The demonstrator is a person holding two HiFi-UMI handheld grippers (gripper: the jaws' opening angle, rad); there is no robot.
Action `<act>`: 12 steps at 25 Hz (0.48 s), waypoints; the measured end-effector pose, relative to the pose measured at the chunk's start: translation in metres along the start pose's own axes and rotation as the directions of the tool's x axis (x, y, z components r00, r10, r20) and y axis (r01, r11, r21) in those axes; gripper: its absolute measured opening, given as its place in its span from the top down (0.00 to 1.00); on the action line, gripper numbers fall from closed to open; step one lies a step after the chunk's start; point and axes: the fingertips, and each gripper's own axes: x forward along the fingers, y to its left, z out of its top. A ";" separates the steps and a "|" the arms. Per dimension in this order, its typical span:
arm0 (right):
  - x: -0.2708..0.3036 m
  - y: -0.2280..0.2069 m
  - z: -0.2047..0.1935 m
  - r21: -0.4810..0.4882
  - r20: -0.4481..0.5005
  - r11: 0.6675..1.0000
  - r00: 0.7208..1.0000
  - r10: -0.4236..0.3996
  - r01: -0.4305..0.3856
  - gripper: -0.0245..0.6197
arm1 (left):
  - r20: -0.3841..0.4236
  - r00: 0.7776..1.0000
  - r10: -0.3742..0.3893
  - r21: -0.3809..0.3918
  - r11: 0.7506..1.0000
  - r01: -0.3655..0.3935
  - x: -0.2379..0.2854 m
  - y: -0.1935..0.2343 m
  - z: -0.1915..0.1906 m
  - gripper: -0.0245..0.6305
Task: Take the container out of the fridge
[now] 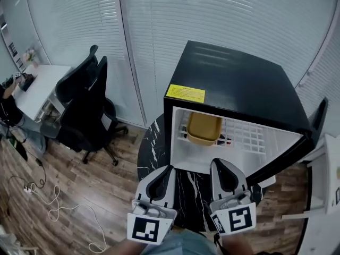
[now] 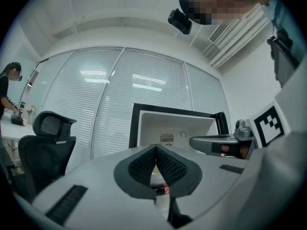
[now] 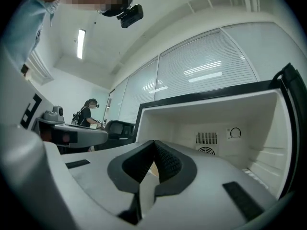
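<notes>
A yellow container point(image 1: 203, 127) sits on the white wire shelf point(image 1: 249, 137) inside the open black mini fridge point(image 1: 234, 78). Its door point(image 1: 319, 116) is swung out to the right. Both grippers hover side by side in front of the opening, below the container and apart from it. My left gripper point(image 1: 169, 169) is shut with nothing held; its ribbed pads meet at the tip point(image 2: 156, 147). My right gripper point(image 1: 217, 163) is shut and empty too, pointing into the white fridge interior point(image 3: 216, 123). The container is mostly hidden behind the jaws in both gripper views.
The fridge stands on a round black marble table point(image 1: 154, 147). Two black office chairs point(image 1: 85, 105) and a white desk point(image 1: 40, 86) are to the left, with a person point(image 1: 8, 105) beside it. Cables point(image 1: 48, 201) lie on the wood floor. White furniture point(image 1: 324, 195) stands at the right.
</notes>
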 end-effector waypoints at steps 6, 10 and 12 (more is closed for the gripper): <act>0.014 -0.019 0.010 -0.022 0.017 0.999 0.999 -0.029 0.030 0.94 | 0.005 0.999 -0.041 0.003 0.999 0.041 0.020 -0.002 0.001 0.94; 0.017 -0.027 0.012 -0.031 0.019 0.999 0.999 -0.025 0.026 0.94 | 0.000 0.999 -0.051 0.007 0.999 0.051 0.027 -0.008 -0.001 0.94; 0.018 -0.028 0.013 -0.037 0.018 0.999 1.000 -0.016 0.016 0.94 | -0.001 0.999 -0.051 0.004 0.999 0.051 0.030 -0.010 -0.001 0.94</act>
